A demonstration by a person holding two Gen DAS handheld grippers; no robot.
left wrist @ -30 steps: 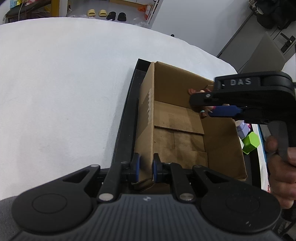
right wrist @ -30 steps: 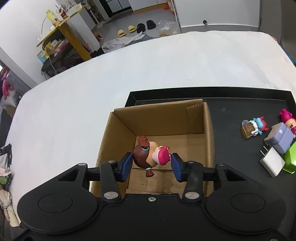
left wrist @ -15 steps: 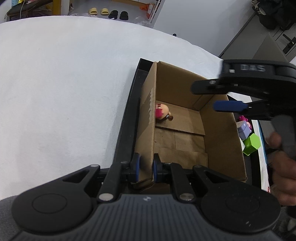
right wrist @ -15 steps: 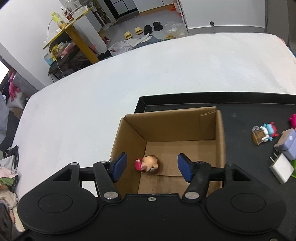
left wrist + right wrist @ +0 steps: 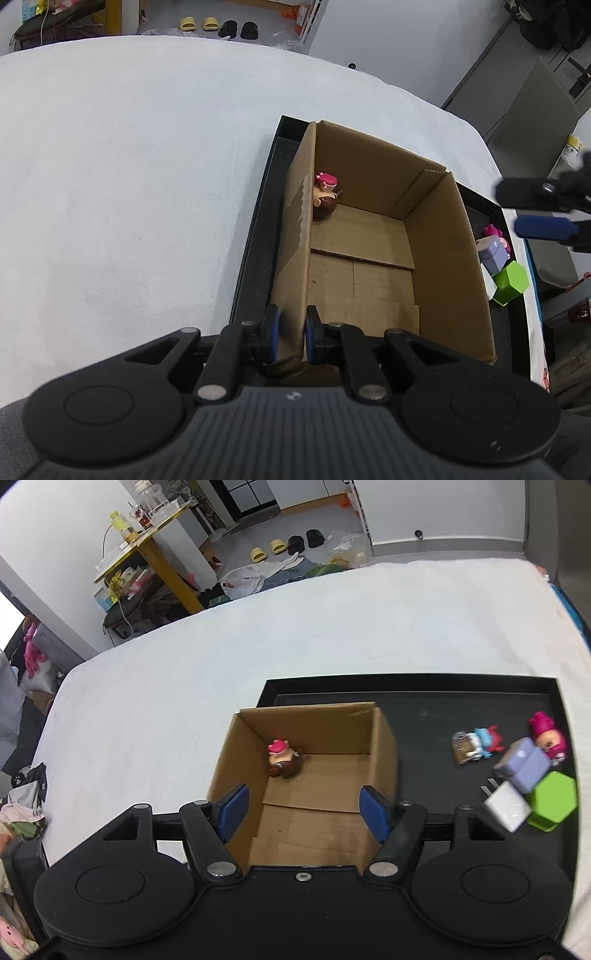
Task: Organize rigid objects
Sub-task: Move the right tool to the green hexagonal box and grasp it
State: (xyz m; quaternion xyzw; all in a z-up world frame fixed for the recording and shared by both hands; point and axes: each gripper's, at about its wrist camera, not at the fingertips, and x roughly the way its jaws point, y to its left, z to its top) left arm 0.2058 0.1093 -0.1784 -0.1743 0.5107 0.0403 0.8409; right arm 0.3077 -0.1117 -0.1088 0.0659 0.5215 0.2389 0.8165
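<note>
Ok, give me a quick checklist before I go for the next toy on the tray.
1. Doll inside the cardboard box: ok, lying in a far corner.
2. Right gripper empty: ok, jaws opening, nothing between them.
3. Left gripper steadying the box: ok, clamped on its near wall.
4. Items left on the black tray: not ok, small figure, pink-haired doll, purple block, white plug and green block remain.
5. Graspable gap between plug and blocks: cannot tell.

I see the box (image 5: 384, 746) on the tray's (image 5: 406, 686) left end, a figurine (image 5: 282, 762) in its far-left corner, other toys (image 5: 476, 744) right.
</note>
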